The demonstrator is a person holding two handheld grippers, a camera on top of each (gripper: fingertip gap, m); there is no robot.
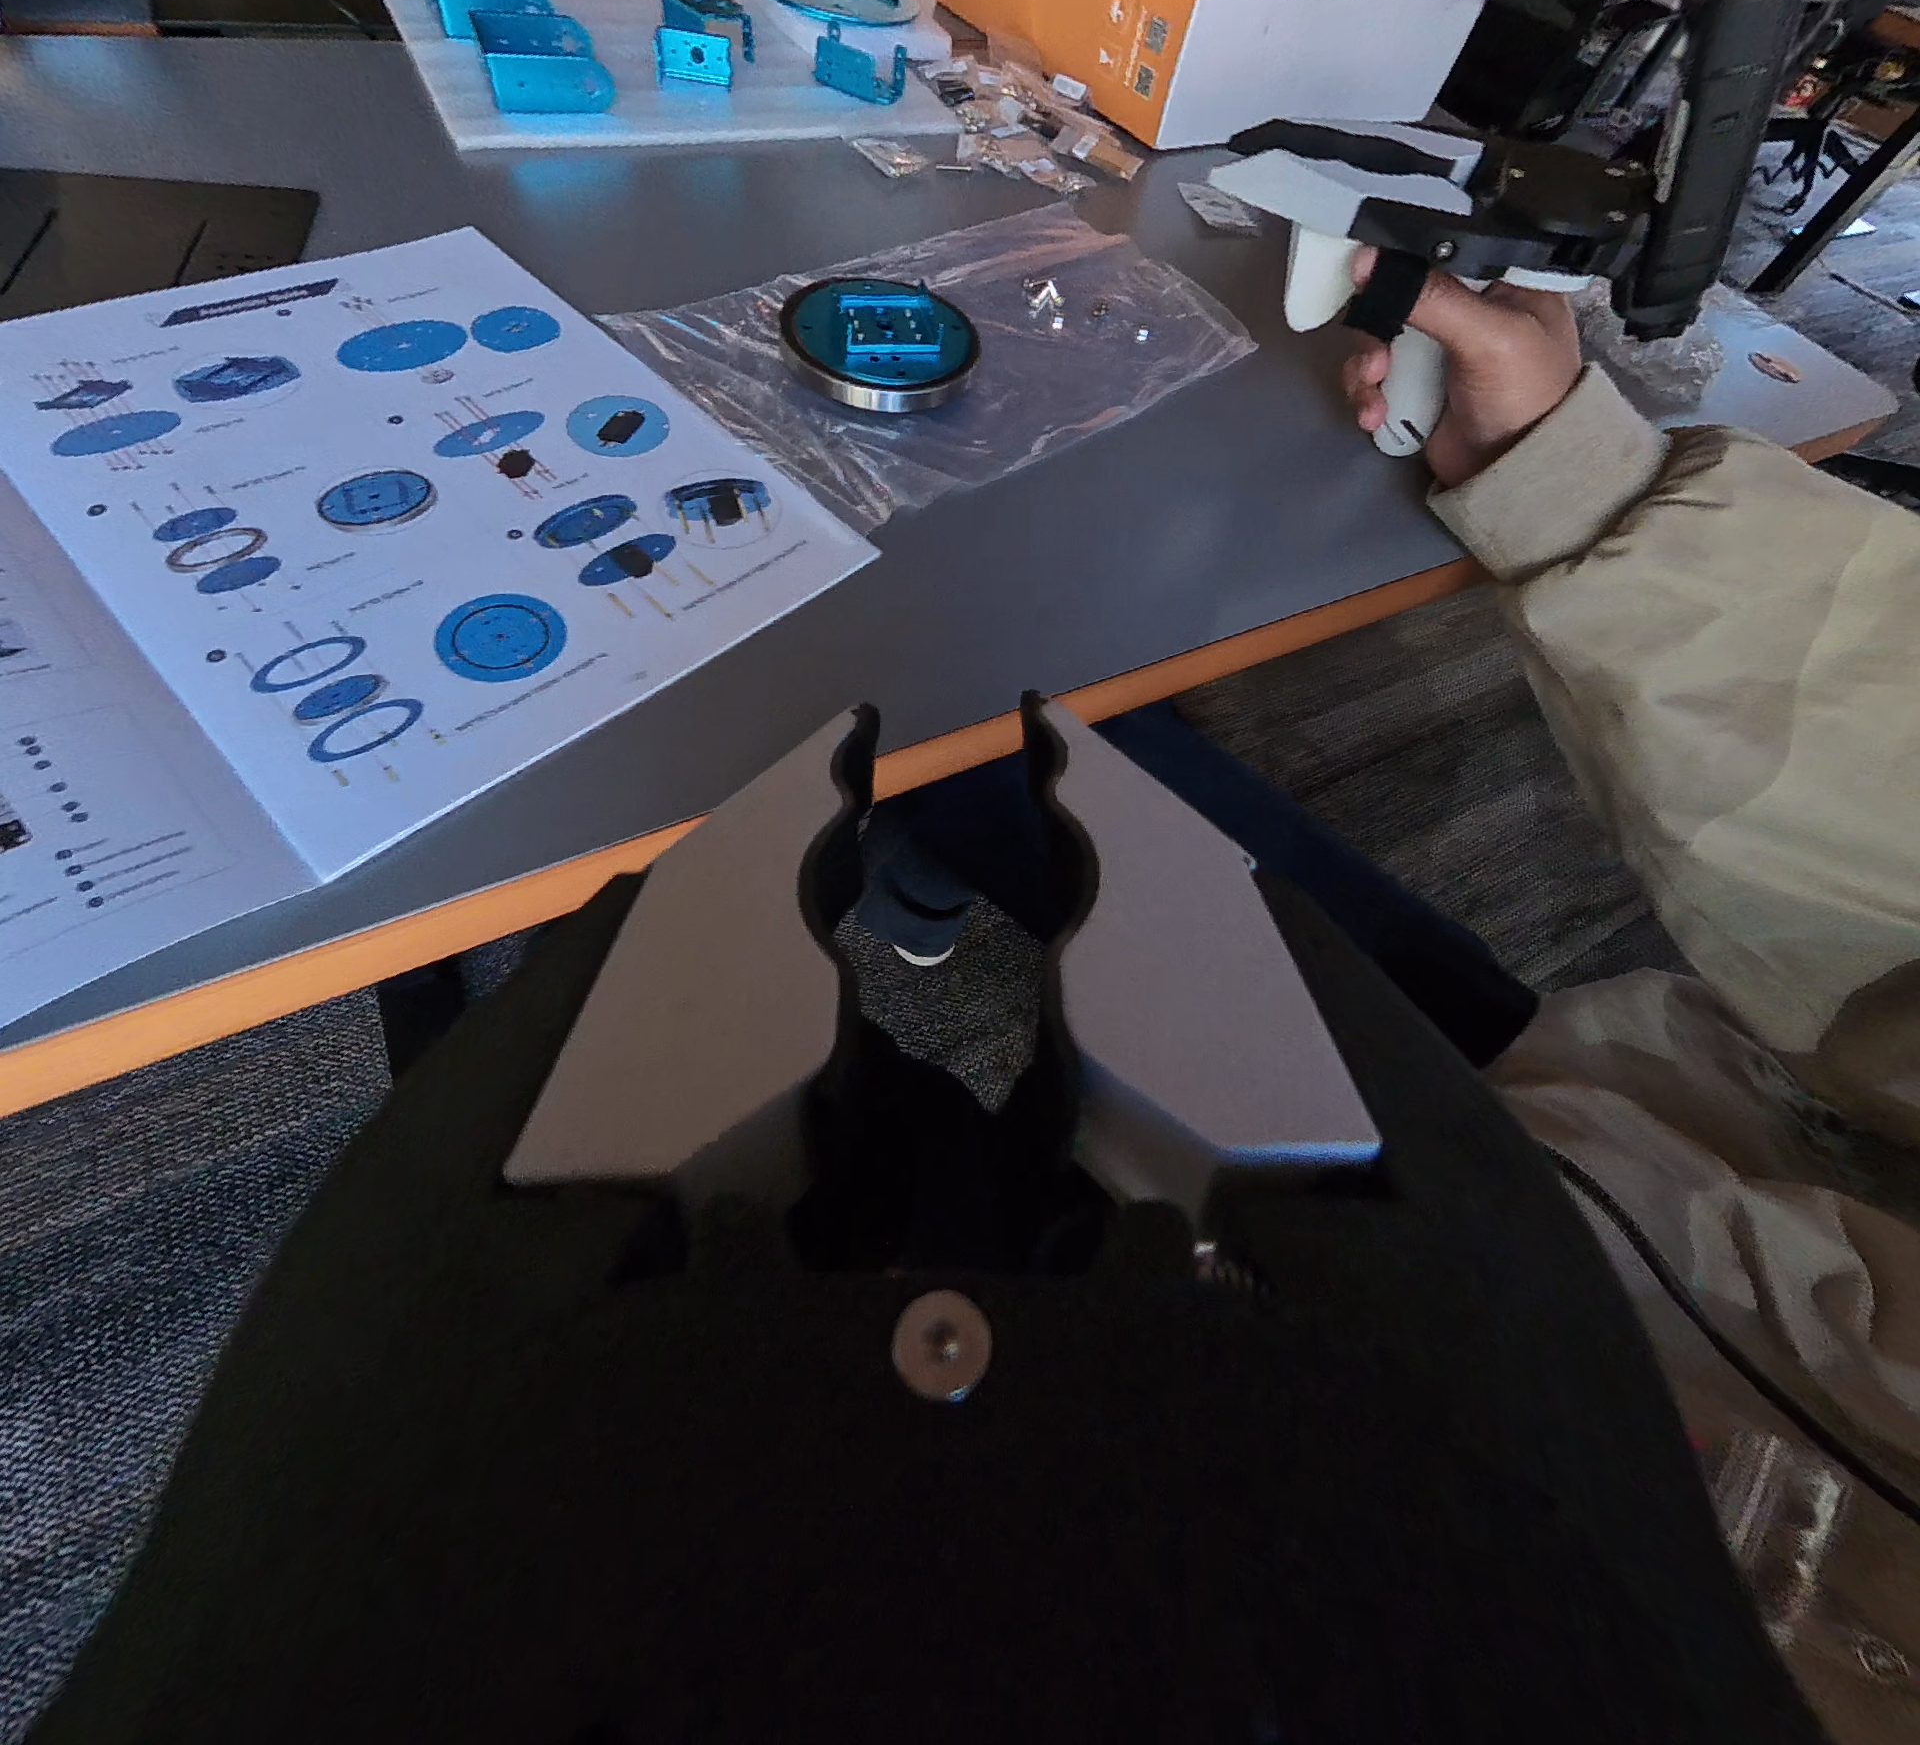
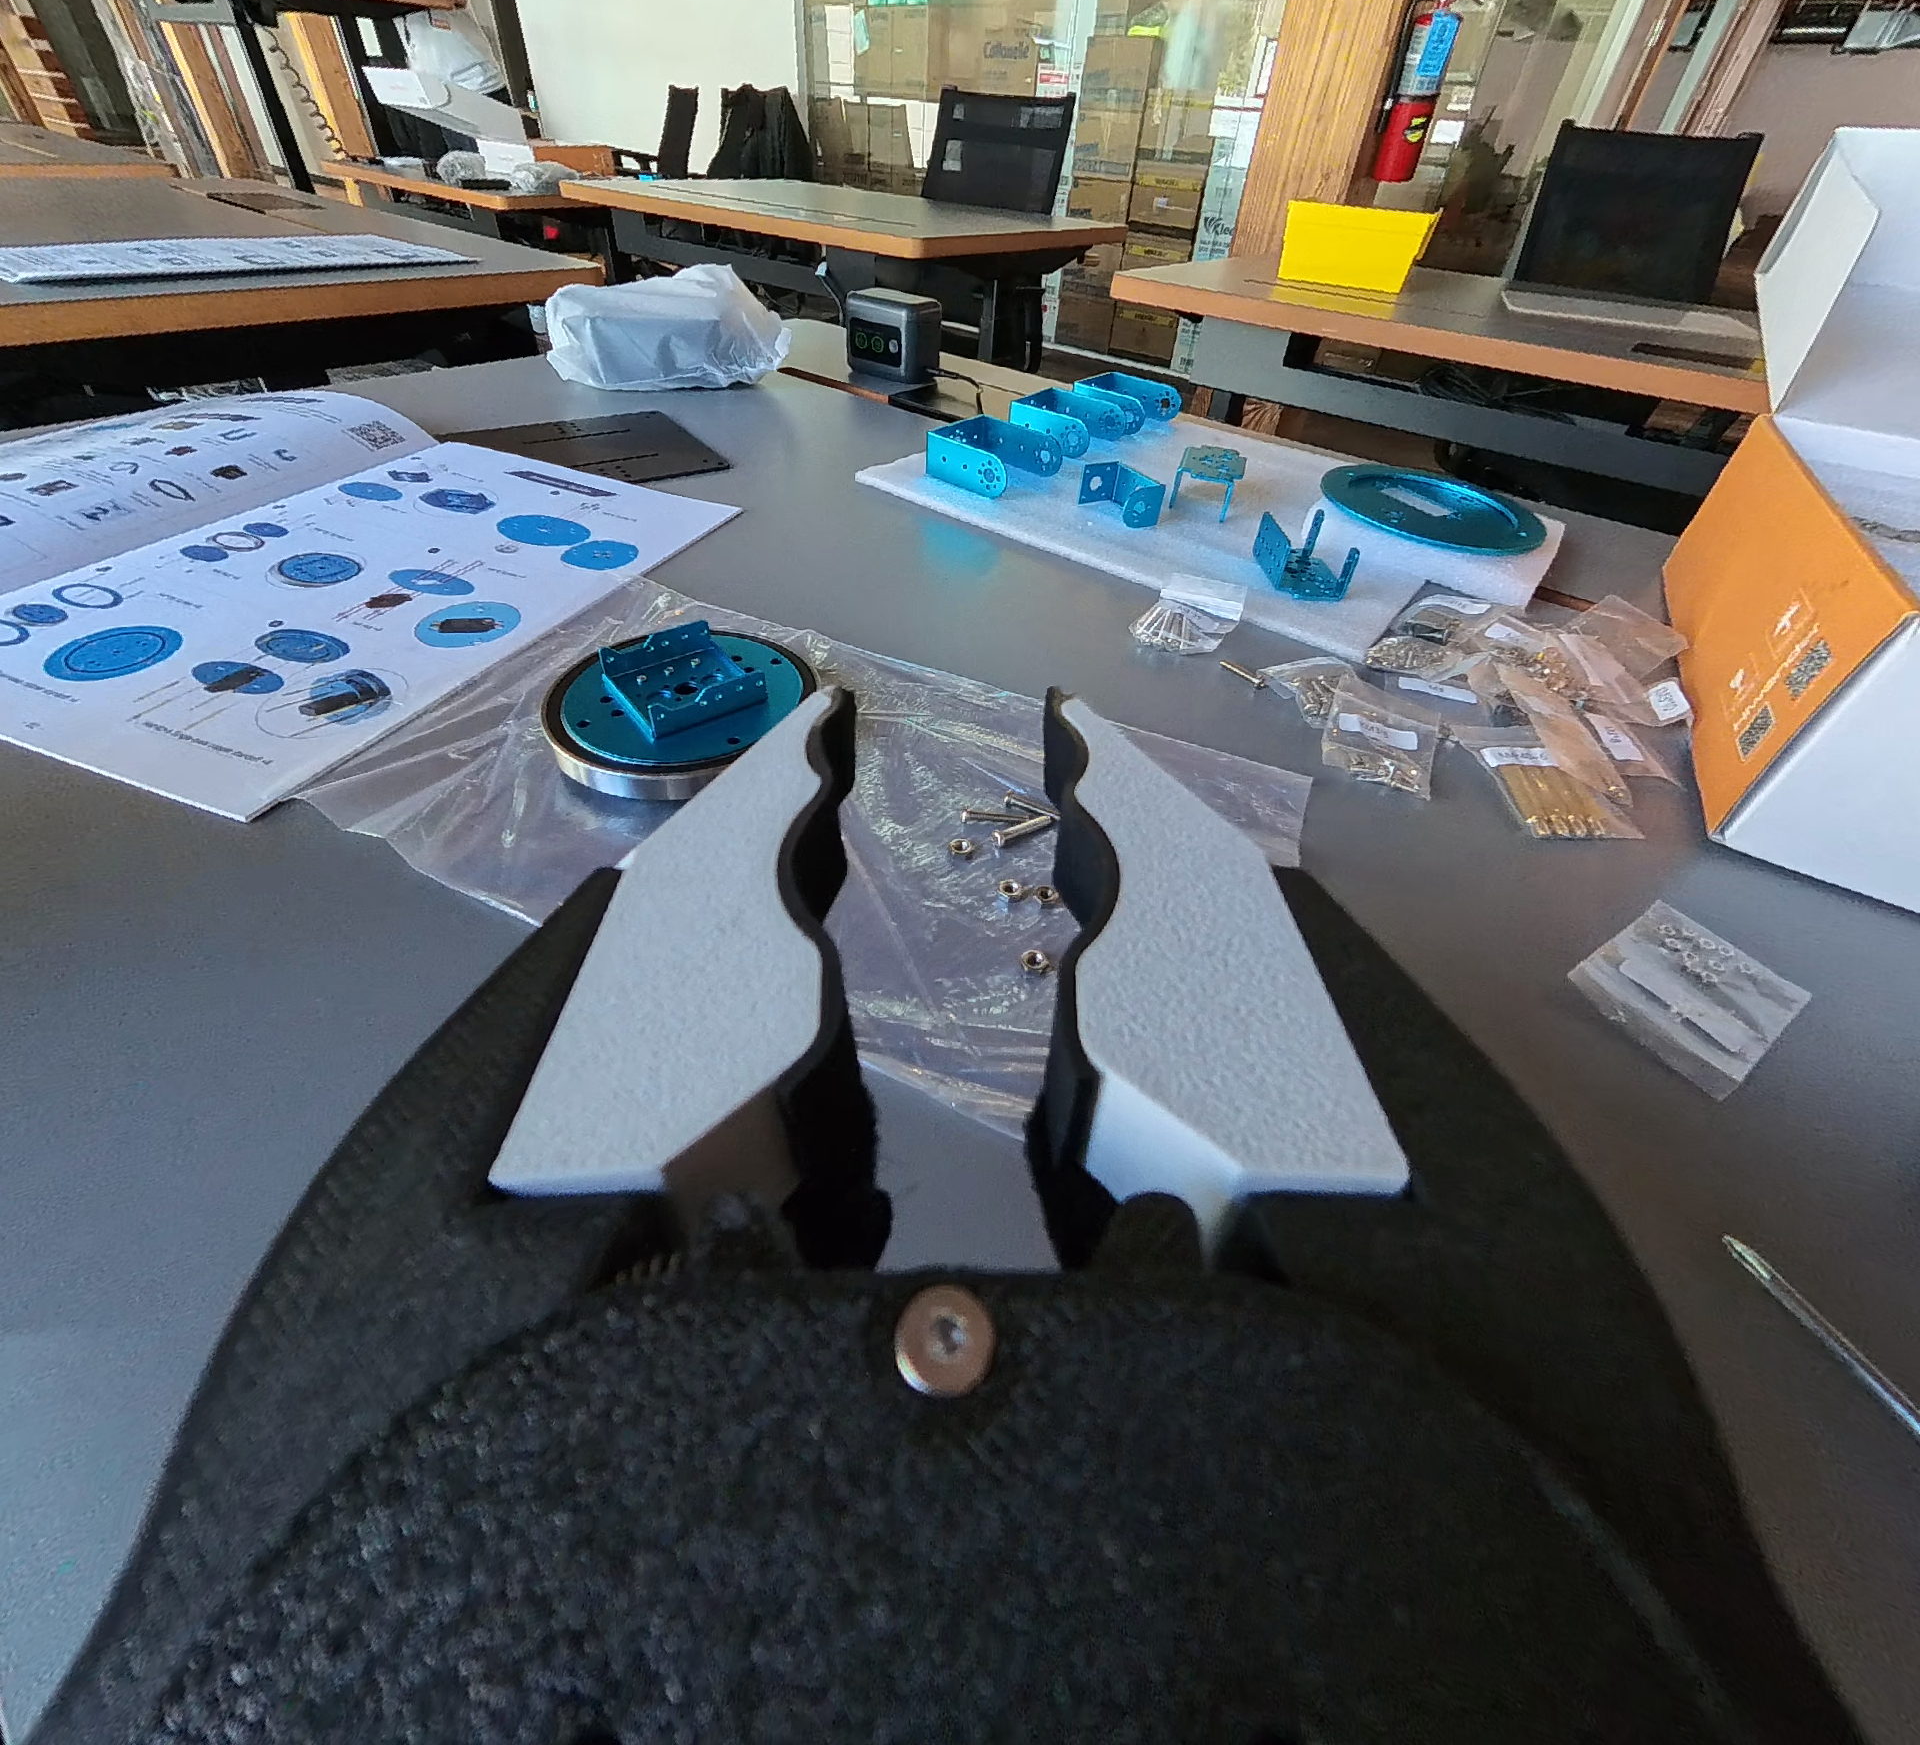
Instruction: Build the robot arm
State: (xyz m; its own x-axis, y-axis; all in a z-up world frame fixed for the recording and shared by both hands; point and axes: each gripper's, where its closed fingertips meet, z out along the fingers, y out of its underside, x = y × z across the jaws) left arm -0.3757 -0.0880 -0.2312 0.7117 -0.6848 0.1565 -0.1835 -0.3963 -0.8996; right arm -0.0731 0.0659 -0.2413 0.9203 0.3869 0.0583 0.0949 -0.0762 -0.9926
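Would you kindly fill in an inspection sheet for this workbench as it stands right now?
Surface: grey table with an orange edge, a clear plastic sheet spread on it.
Parts: blue round base with square bracket on the sheet; loose screws and nuts beside it; blue brackets and blue ring plate on white foam.
Clutter: open instruction booklet, small hardware bags, orange and white box.
Grippers: left gripper off the table edge, jaws open, empty; right gripper over the sheet, jaws open, empty.
Cables: nothing seen on this table.
Surroundings: other desks, fire extinguisher, a person standing far left.
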